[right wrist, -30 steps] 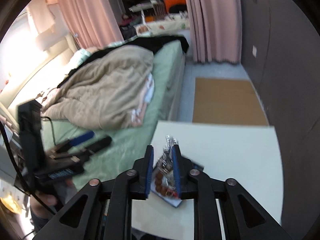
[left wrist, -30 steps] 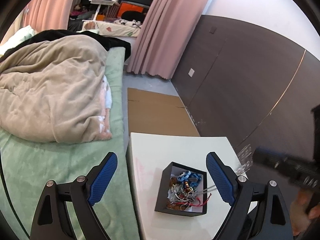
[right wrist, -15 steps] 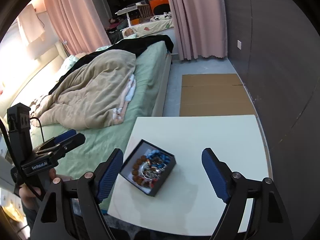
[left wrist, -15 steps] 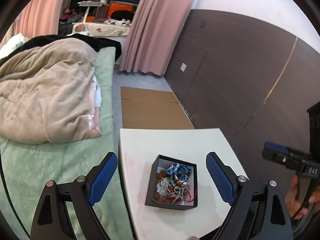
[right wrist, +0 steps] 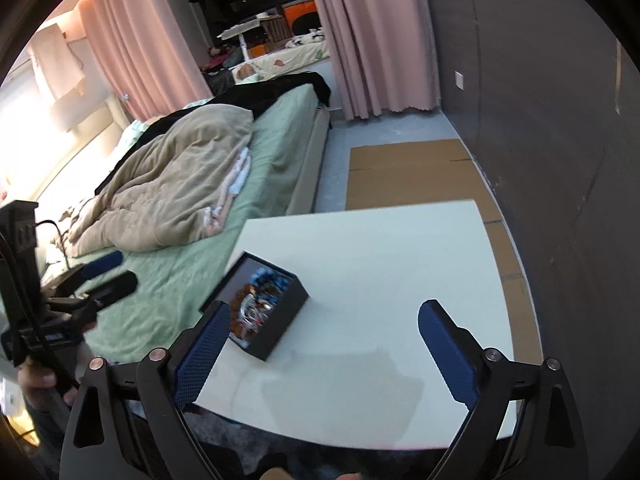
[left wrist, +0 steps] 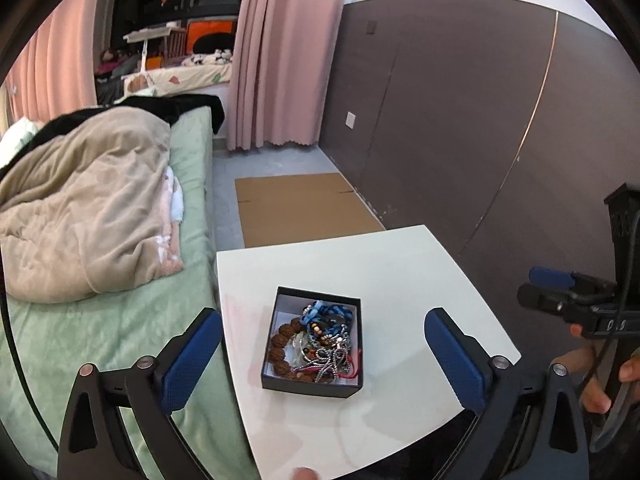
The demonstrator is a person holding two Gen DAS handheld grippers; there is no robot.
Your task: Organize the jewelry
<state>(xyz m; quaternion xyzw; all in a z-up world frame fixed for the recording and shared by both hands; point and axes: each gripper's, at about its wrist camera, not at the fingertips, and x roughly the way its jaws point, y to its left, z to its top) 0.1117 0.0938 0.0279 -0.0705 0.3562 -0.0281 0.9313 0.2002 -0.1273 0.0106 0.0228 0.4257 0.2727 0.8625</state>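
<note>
A black jewelry box [left wrist: 313, 383] sits on the white table [left wrist: 360, 264]. It holds a tangle of jewelry [left wrist: 320, 340]: brown beads, blue cord pieces, silver chains, a red string. My left gripper [left wrist: 324, 360] is open and empty, held above and just in front of the box. My right gripper [right wrist: 324, 352] is open and empty, near the table's front edge with the box [right wrist: 280, 320] by its left finger. The right gripper also shows at the right edge of the left wrist view [left wrist: 560, 292], and the left gripper shows at the left of the right wrist view [right wrist: 104, 276].
A bed [left wrist: 100, 320] with a green sheet and a beige blanket [left wrist: 80, 208] borders the table's left side. Flat cardboard [left wrist: 304, 208] lies on the floor beyond the table. A dark panelled wall [left wrist: 460, 120] runs along the right. Pink curtains [left wrist: 280, 60] hang at the back.
The right gripper was shut on a silver chain above the box one second ago; it has opened, the chain lies in the box, and both grippers have drawn back.
</note>
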